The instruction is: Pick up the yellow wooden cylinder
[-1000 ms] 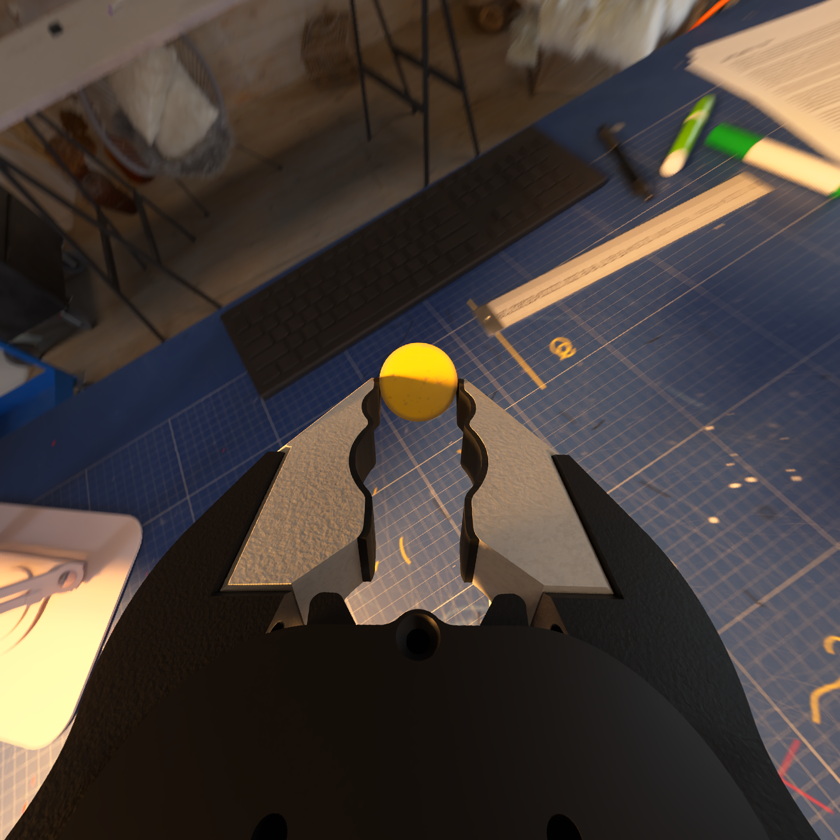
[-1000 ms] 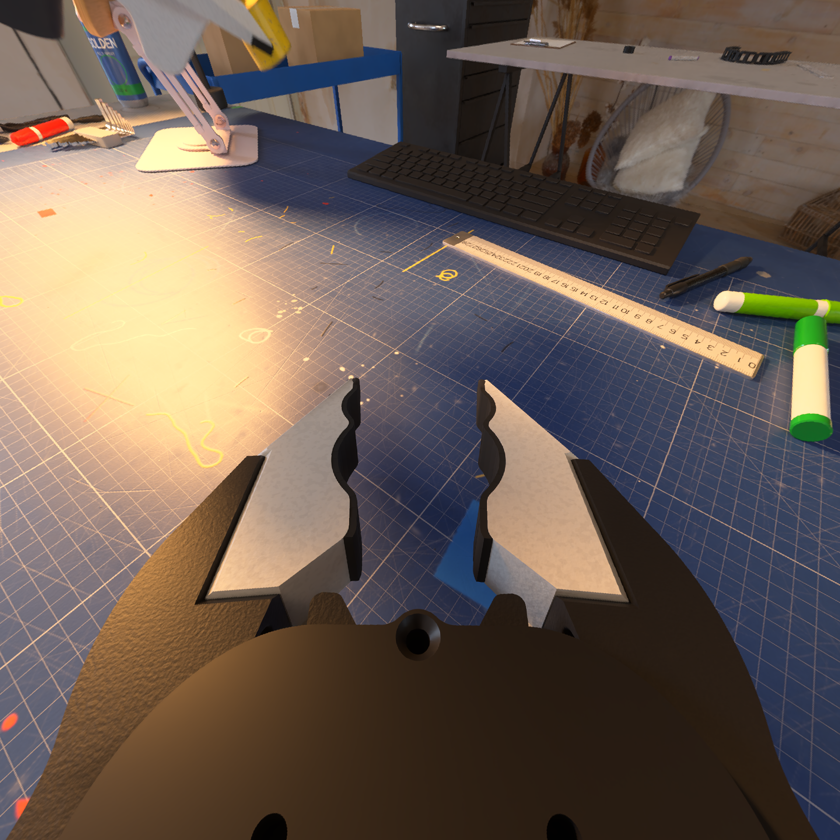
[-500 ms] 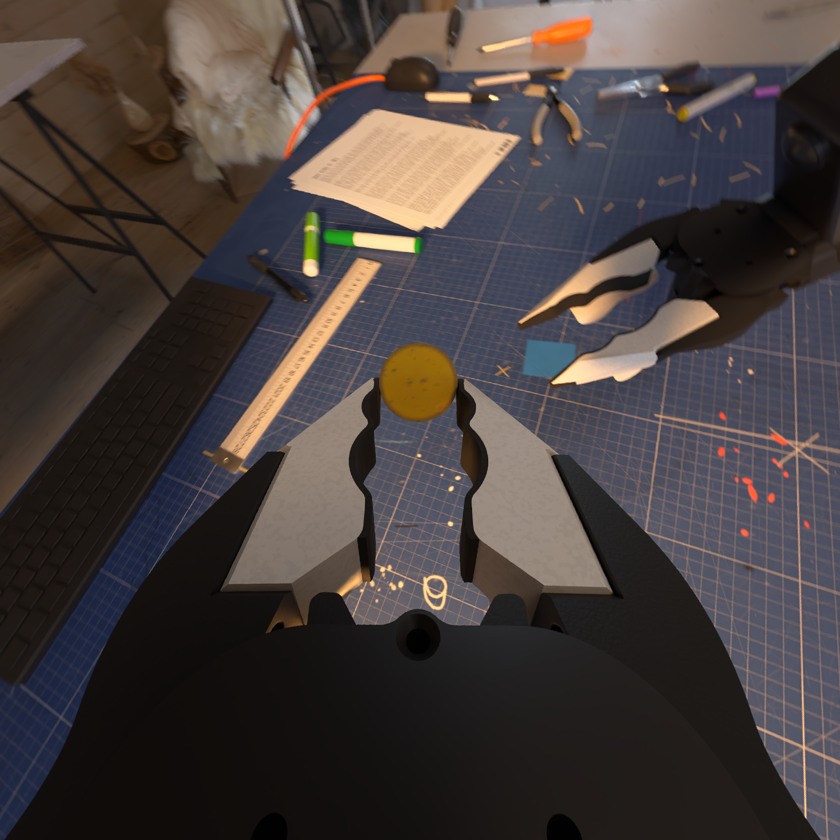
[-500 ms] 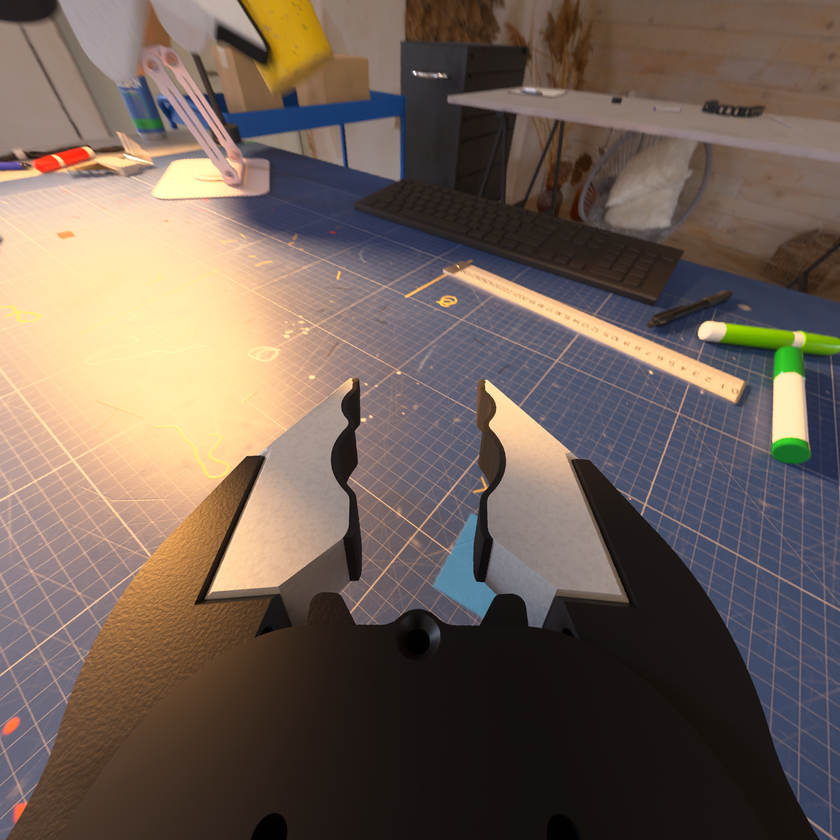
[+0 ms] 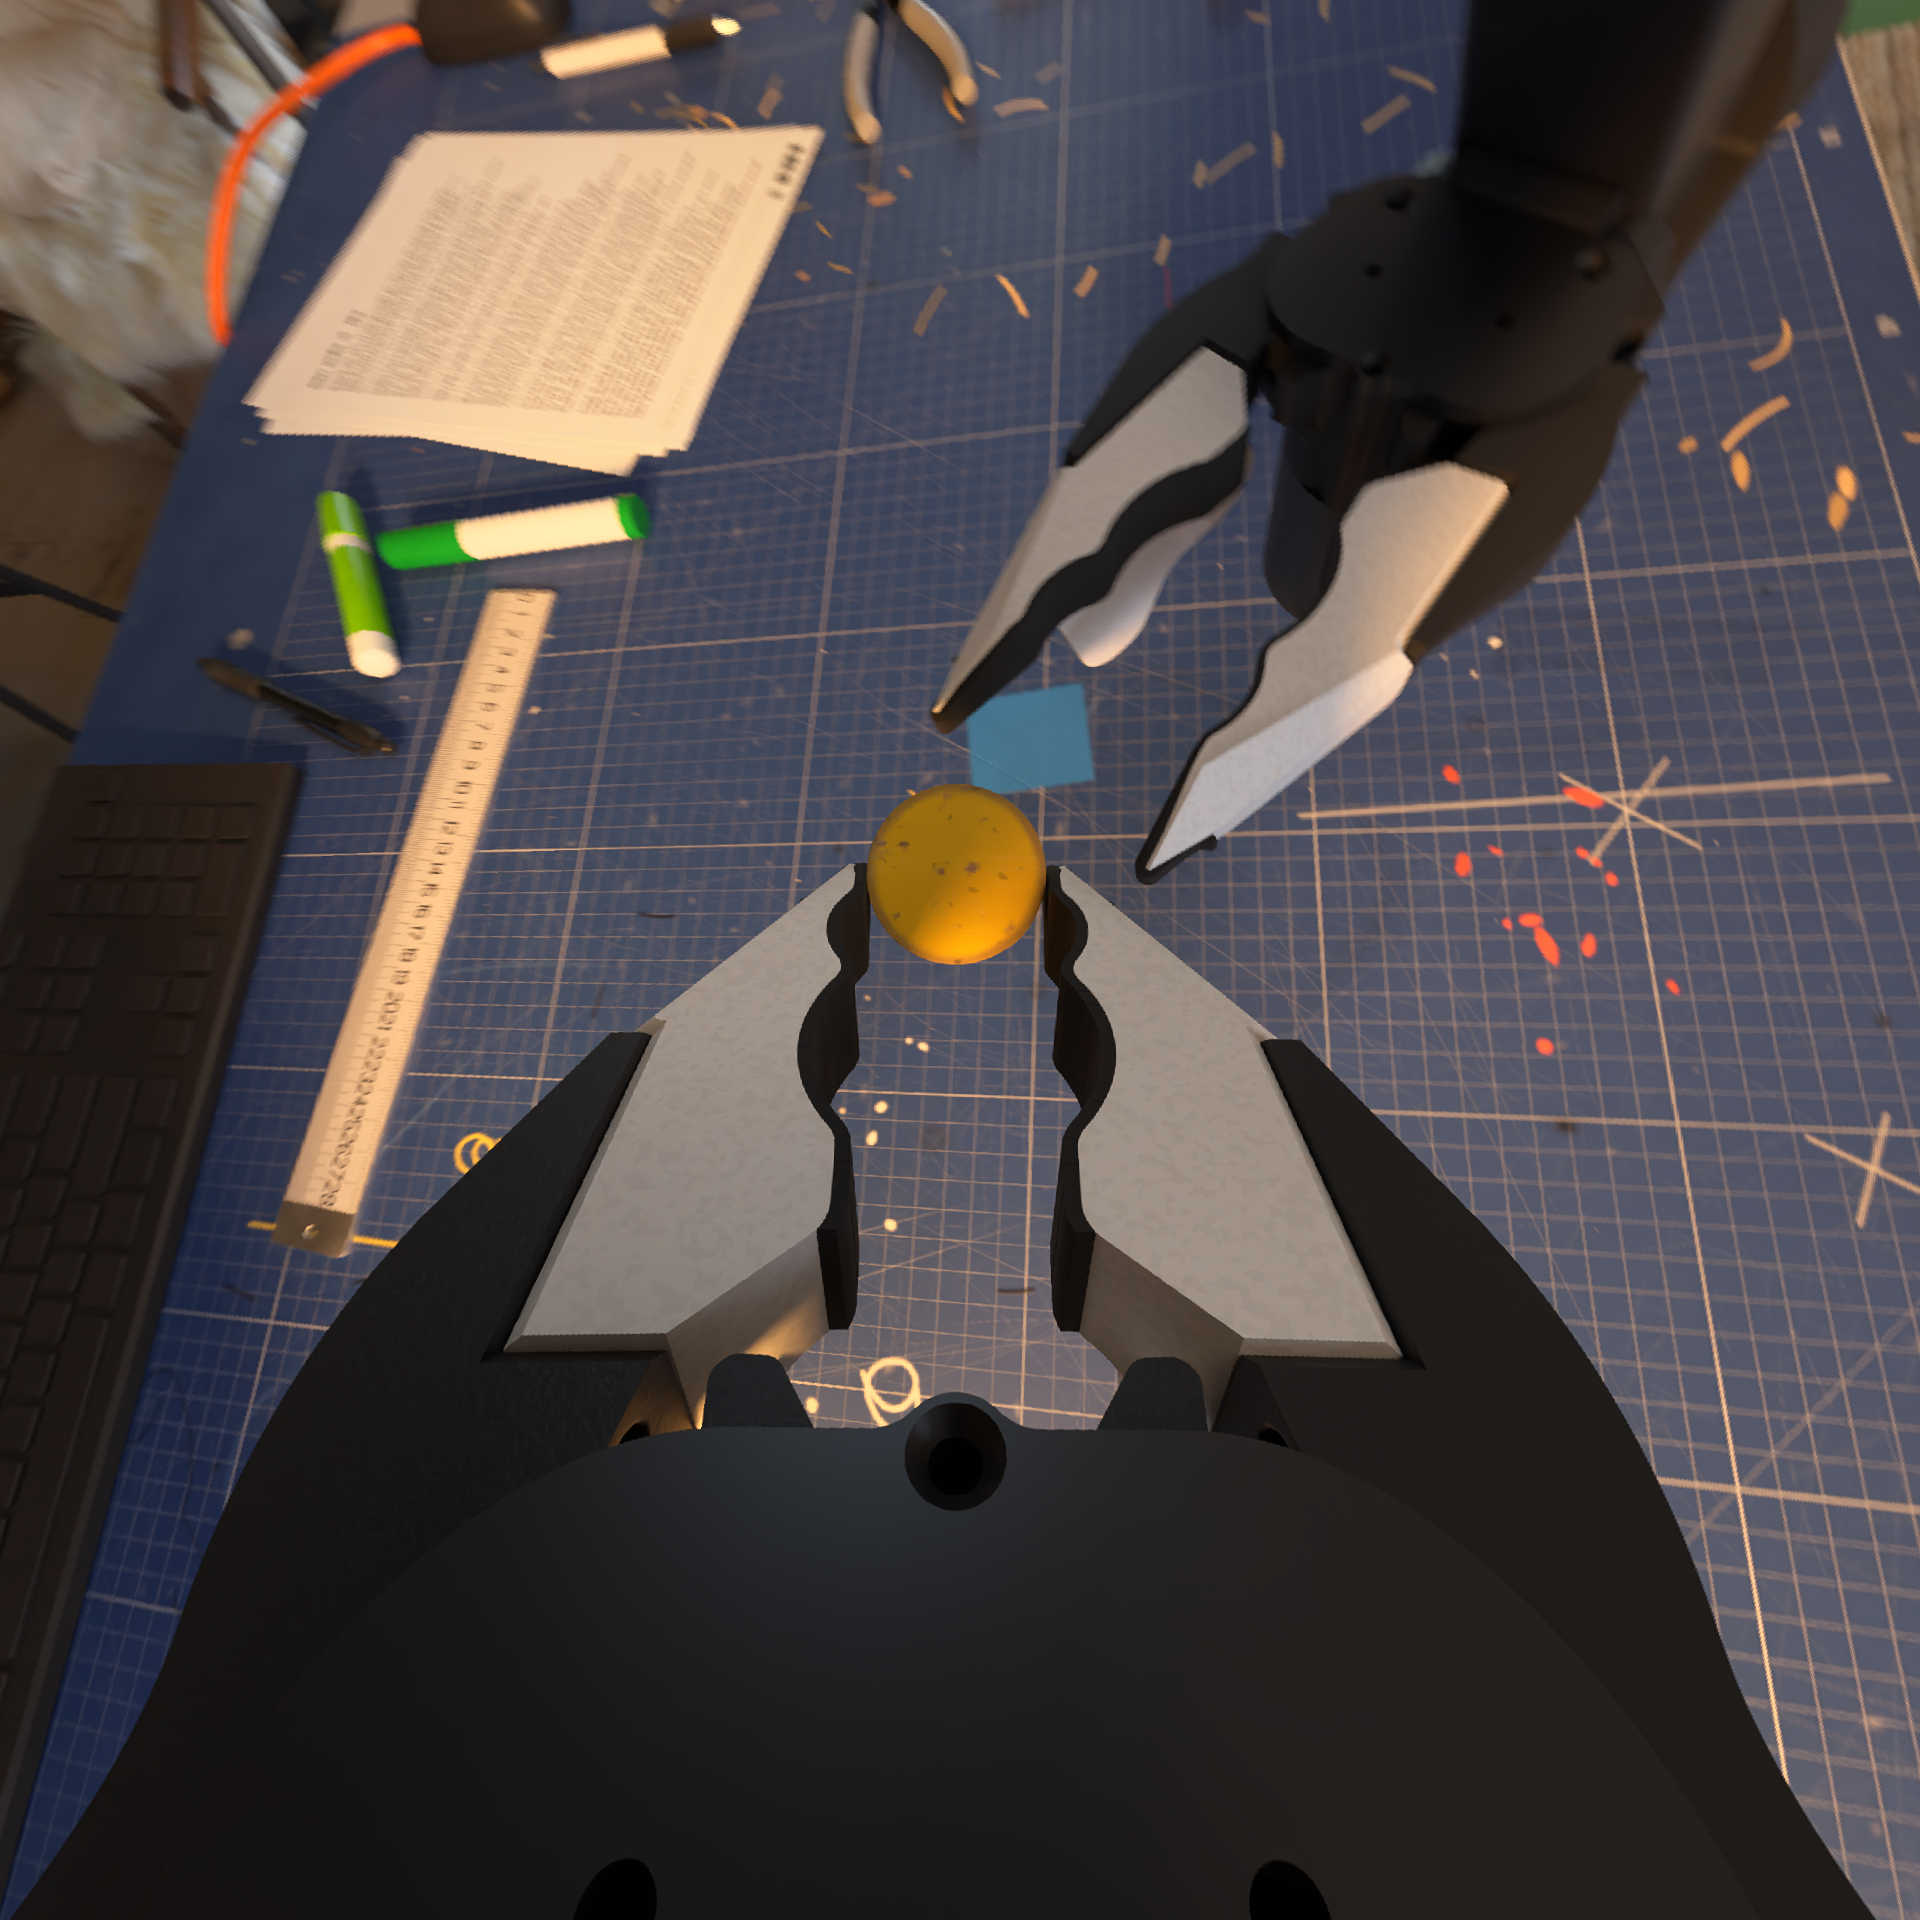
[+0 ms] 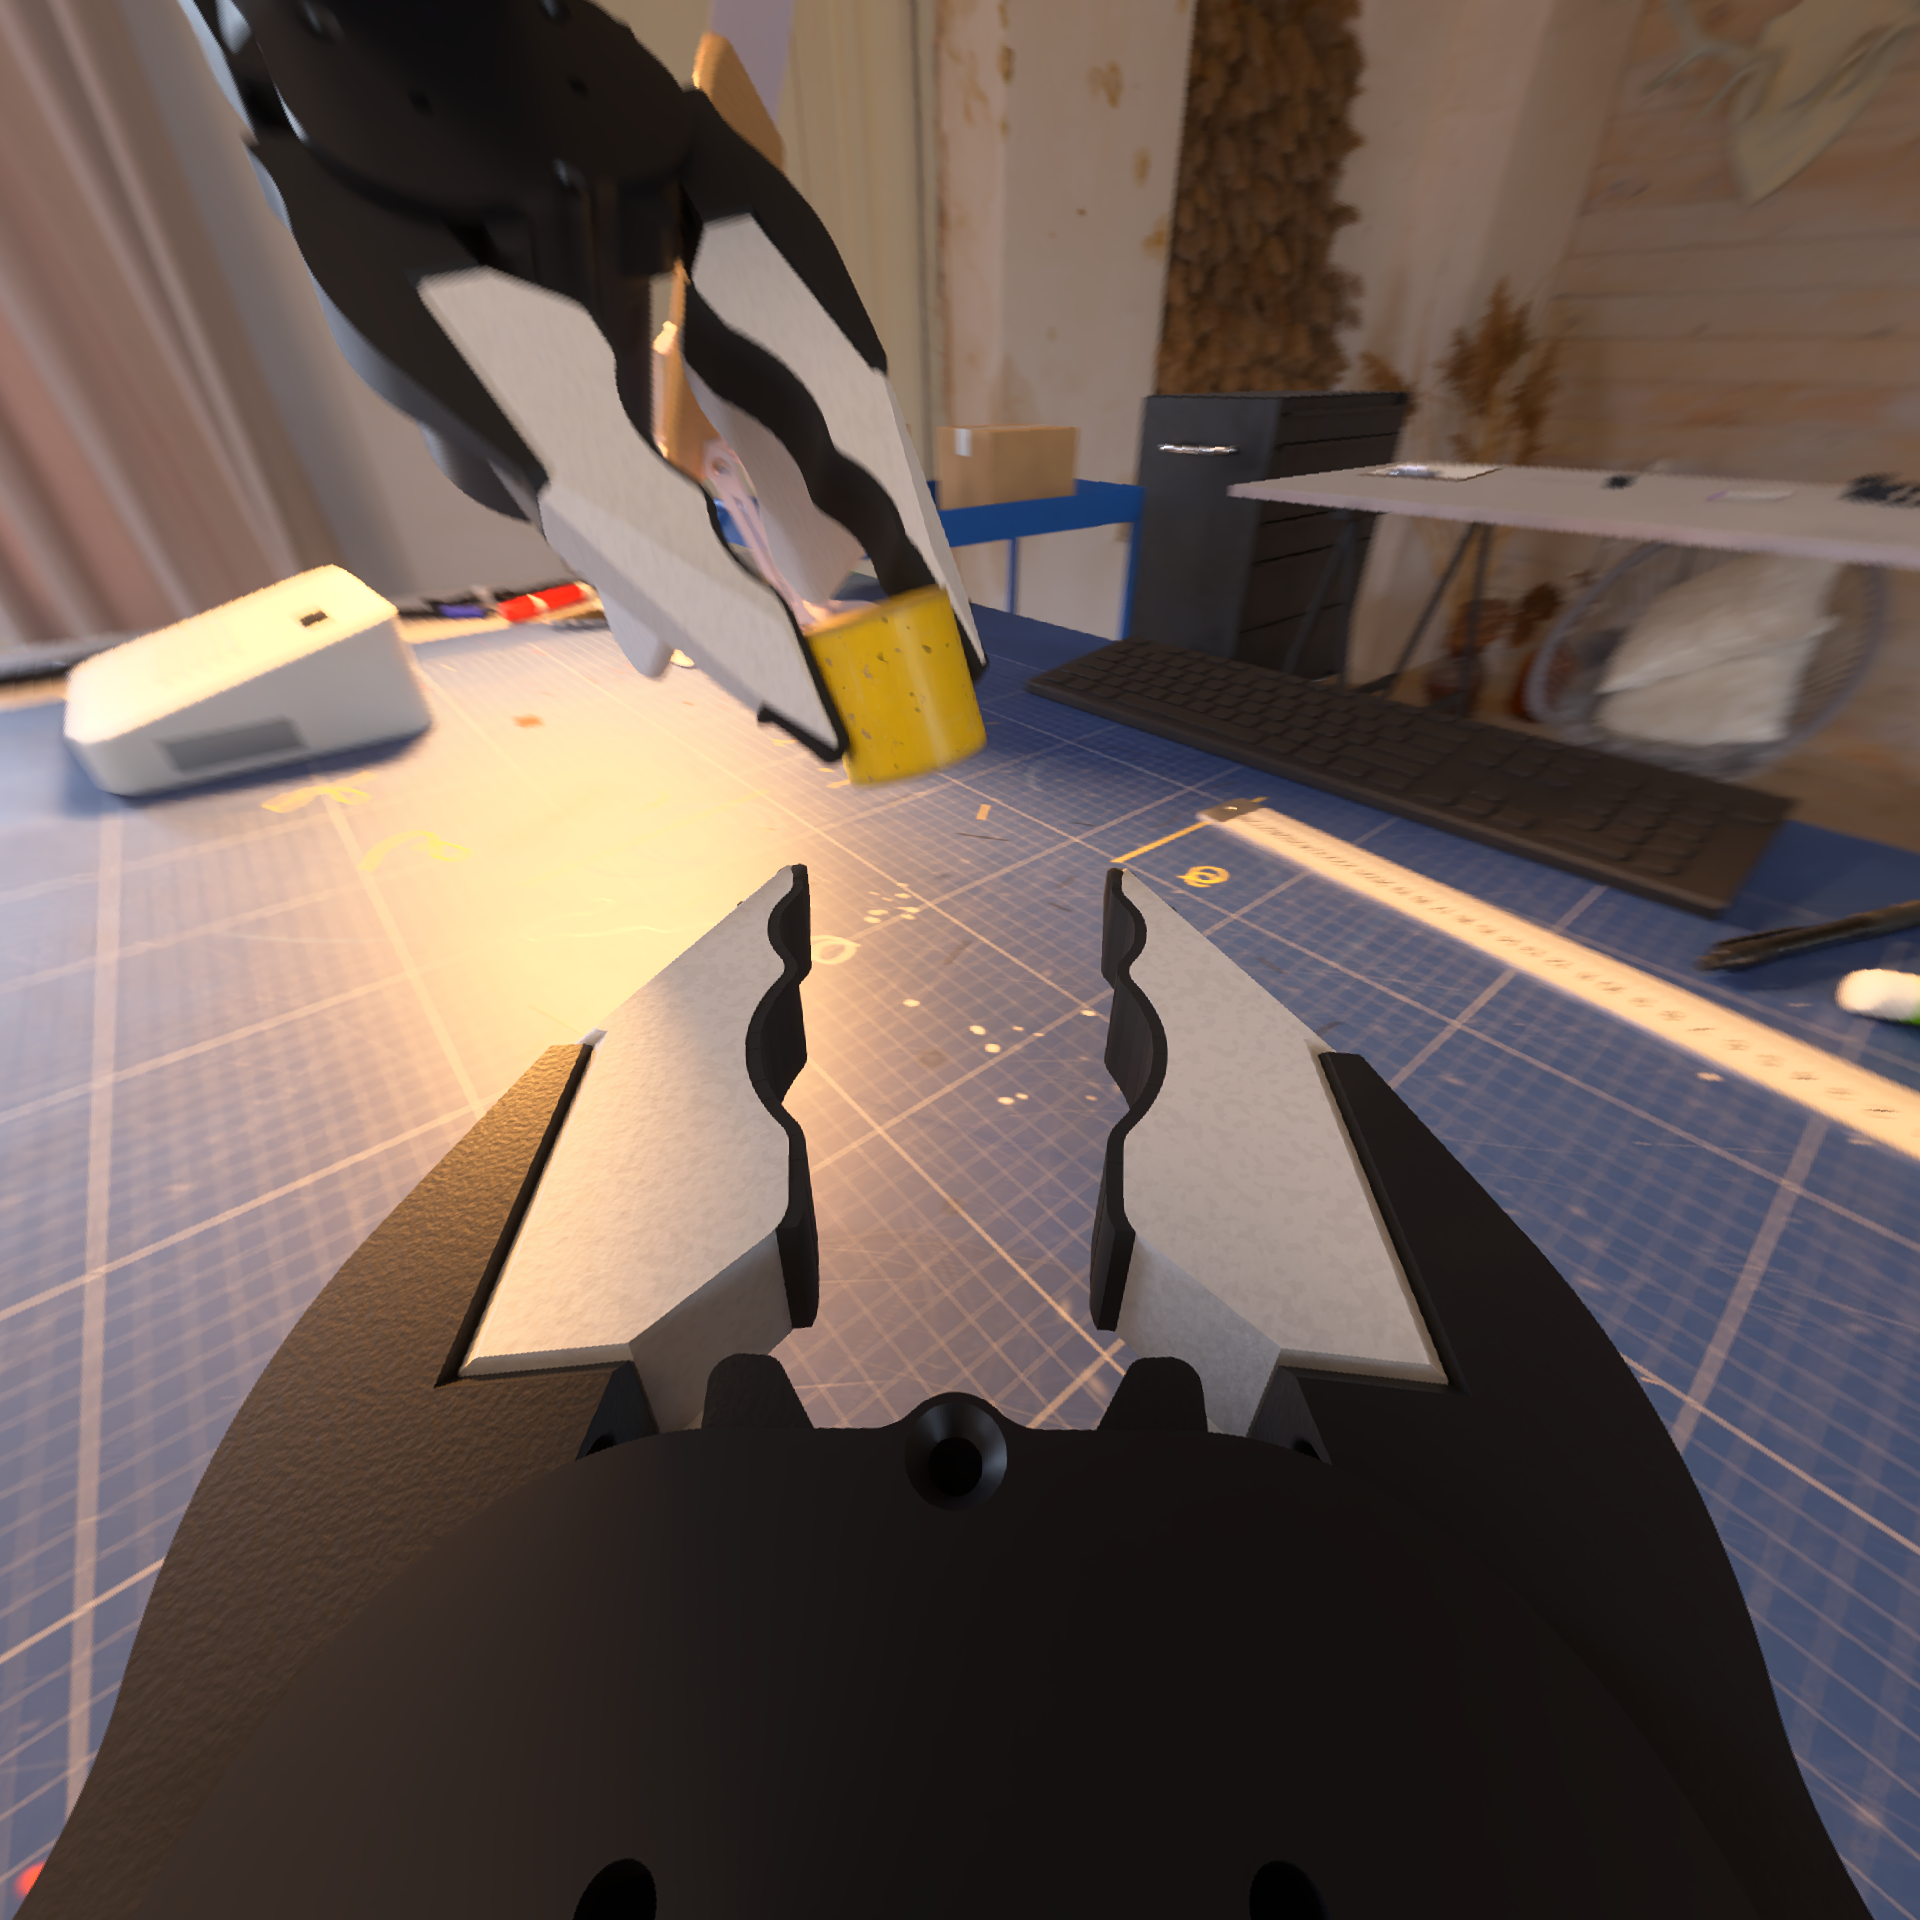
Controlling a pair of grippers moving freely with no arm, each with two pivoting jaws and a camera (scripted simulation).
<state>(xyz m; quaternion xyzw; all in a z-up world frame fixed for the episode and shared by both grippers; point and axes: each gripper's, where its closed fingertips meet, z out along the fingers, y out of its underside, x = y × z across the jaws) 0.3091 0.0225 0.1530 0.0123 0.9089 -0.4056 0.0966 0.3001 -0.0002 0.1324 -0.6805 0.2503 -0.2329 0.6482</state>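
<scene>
My left gripper (image 5: 956, 883) is shut on the yellow wooden cylinder (image 5: 956, 875), held end-on at its fingertips above the blue cutting mat (image 5: 1351, 1195). In the right wrist view the same cylinder (image 6: 899, 684) hangs in the air between the left gripper's fingers (image 6: 727, 582), well above the mat. My right gripper (image 6: 956, 894) is open and empty, low over the mat, pointing toward the cylinder. It also shows in the left wrist view (image 5: 1049, 800), just beyond the cylinder.
A small blue square (image 5: 1031, 736) lies on the mat under the right gripper. A ruler (image 5: 426, 914), two green markers (image 5: 509, 532), a black pen (image 5: 296, 707), a paper stack (image 5: 540, 291) and a keyboard (image 5: 114, 1039) lie left. A white box (image 6: 244, 681) sits at far left.
My left gripper has swung round with the cylinder and now faces the right gripper closely. The right gripper has tilted up, bringing the held cylinder into the middle of its view.
</scene>
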